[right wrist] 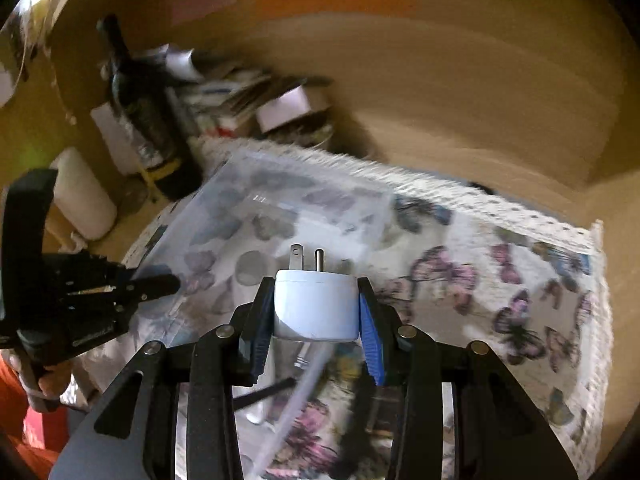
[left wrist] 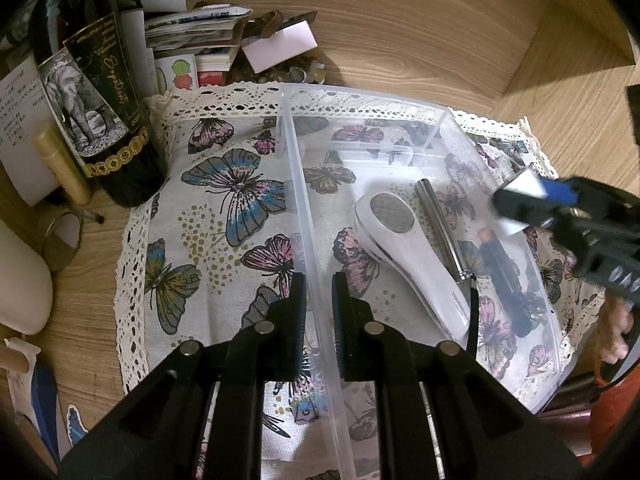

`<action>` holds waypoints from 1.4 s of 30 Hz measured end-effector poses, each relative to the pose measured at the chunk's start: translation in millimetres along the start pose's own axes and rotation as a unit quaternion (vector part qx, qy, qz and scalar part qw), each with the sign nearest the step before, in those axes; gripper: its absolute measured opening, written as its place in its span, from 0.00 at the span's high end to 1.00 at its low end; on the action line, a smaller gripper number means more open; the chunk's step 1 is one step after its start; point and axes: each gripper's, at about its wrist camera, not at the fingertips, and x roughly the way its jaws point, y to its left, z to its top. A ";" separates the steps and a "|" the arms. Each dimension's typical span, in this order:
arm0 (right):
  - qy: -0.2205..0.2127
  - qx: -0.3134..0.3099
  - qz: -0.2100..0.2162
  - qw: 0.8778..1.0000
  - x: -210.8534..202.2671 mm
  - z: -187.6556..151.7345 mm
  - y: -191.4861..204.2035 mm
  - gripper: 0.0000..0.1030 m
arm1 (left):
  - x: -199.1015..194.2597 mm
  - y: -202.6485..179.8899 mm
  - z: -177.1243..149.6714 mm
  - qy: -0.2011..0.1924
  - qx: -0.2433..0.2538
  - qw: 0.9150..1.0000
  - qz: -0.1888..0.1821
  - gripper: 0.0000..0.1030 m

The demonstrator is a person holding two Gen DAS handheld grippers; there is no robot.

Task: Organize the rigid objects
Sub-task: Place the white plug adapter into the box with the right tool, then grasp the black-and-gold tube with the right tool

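A clear plastic organizer tray (left wrist: 444, 114) lies on a butterfly cloth (left wrist: 224, 208). In it lie a white handheld device (left wrist: 404, 256), a metal pen (left wrist: 438, 228) and a dark tube (left wrist: 506, 276). My left gripper (left wrist: 319, 312) straddles the tray's near wall (left wrist: 316, 264); whether the pads press it I cannot tell. My right gripper (right wrist: 316, 312) is shut on a white plug adapter (right wrist: 316, 304), prongs forward, above the tray (right wrist: 224, 184). It shows at the right of the left wrist view (left wrist: 532, 196). The left gripper shows at the left of the right wrist view (right wrist: 160, 284).
A dark wine bottle (left wrist: 100, 92) stands left of the cloth, with a cream tube (left wrist: 62, 164), a small round mirror (left wrist: 64, 236) and stacked papers and cards (left wrist: 200, 40) behind. The wooden desk (left wrist: 440, 20) has a wooden wall at the back right.
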 end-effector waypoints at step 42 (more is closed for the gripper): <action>0.089 0.064 -0.085 0.990 29.7 -70.9 -71.6 0.79 | 1.7 -1.0 1.0 0.000 0.001 1.000 0.001 0.88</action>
